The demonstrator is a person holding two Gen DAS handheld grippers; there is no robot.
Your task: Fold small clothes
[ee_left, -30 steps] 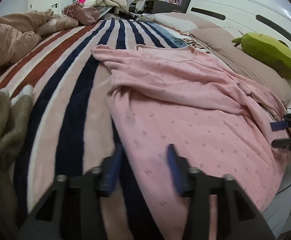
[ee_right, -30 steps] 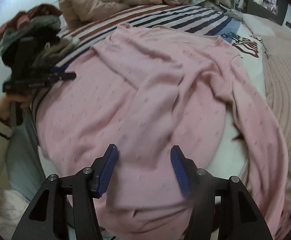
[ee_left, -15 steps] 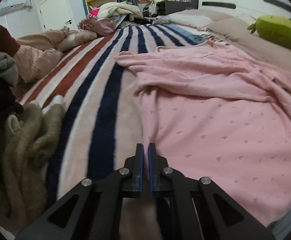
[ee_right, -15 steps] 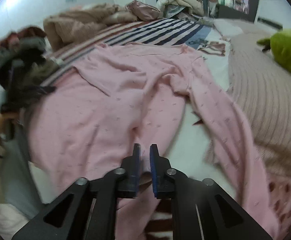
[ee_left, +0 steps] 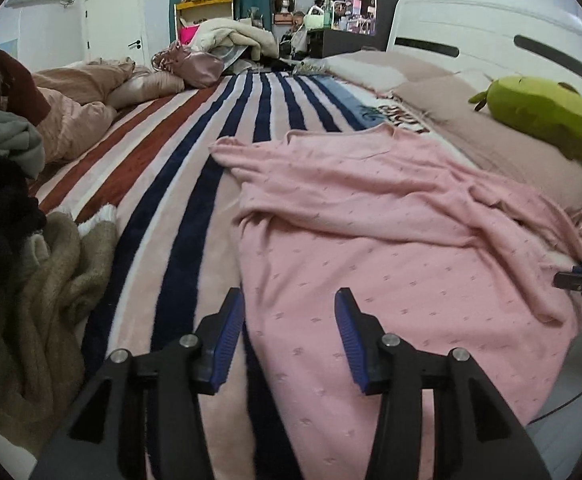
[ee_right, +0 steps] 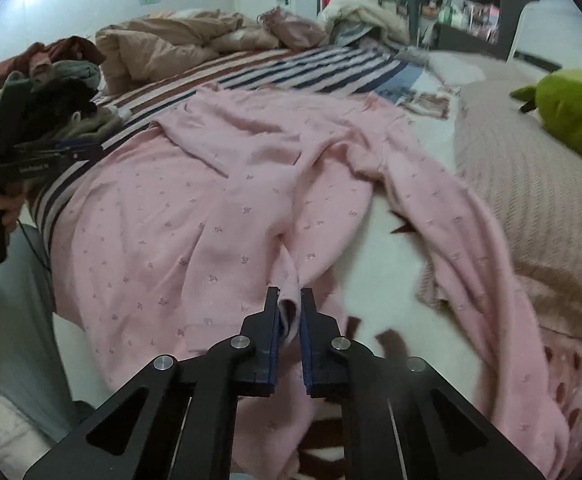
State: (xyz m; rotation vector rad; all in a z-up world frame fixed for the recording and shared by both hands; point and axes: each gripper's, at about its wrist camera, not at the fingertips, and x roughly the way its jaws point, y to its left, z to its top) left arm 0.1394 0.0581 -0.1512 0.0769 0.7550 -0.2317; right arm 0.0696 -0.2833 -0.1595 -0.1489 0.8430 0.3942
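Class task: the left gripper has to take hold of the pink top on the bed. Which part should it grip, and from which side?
Probably the pink top at its near left hem corner, approached from the bed's near edge: that edge lies flat on the striped blanket, just ahead of the opening left gripper.

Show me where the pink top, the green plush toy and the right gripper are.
pink top point(ee_left: 371, 216), left wrist view, middle of its body.
green plush toy point(ee_left: 547, 116), left wrist view, its side.
right gripper point(ee_right: 290, 312), right wrist view, between its fingertips.

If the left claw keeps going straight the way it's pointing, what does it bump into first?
Probably the pink top, near its left edge on the striped blanket. The left claw is opening, with nothing between its fingers.
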